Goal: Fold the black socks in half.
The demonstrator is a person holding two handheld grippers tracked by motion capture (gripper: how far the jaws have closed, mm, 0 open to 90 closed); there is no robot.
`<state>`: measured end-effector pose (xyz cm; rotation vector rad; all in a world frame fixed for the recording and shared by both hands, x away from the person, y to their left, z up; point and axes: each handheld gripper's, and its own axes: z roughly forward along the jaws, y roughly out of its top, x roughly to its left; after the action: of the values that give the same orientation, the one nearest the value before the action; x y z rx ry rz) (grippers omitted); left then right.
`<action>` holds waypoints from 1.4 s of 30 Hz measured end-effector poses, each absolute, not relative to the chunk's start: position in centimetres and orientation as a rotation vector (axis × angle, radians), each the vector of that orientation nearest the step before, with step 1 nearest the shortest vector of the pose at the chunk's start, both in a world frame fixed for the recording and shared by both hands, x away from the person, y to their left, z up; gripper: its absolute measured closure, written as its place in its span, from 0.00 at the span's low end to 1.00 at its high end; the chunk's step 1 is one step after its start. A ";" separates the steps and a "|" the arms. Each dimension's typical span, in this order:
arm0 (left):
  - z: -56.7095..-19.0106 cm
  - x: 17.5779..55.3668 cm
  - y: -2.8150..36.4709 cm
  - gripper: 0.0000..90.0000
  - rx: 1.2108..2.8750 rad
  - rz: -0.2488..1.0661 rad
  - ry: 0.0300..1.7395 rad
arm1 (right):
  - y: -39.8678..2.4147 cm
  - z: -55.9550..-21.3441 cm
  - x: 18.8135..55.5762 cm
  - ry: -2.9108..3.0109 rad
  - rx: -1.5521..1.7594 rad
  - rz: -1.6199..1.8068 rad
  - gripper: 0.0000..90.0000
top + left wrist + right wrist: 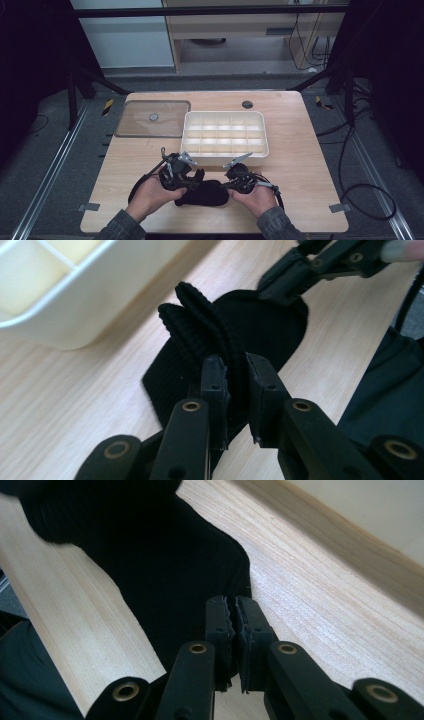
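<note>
Black sock [202, 194] lying on wooden table [300, 165] near front edge, just before compartment box [225, 136]; likely soft, light, floppy. Left gripper [235, 377] pinching ribbed cuff; right gripper [235, 622] clamping opposite end. Gripping hems seeming best. Open tabletop sitting either side.

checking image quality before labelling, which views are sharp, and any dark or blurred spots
High view: table evenly lit, surroundings dark, black sock shows no detail. Left gripper view: sock ribs sharp at the left tool, white tray soft. Right gripper view: sock blurred at top left, wood grain crisp.
</note>
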<state>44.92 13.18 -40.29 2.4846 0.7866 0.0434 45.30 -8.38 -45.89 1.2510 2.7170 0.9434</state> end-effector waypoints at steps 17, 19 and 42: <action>-42.4 44.6 10.0 0.87 2.534 0.021 0.750 | -8.5 -46.7 45.2 2.719 1.281 0.960 0.95; -42.9 44.7 9.9 0.87 2.533 0.004 0.756 | -8.5 -46.7 45.3 2.721 1.282 0.959 0.95; -44.3 44.3 8.8 0.79 2.491 -0.004 0.755 | -9.5 -47.1 45.6 2.697 1.325 0.989 0.92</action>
<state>44.31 8.79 -44.33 2.4908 0.7555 -0.0037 45.64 -9.51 -47.12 1.3249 2.6973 0.9888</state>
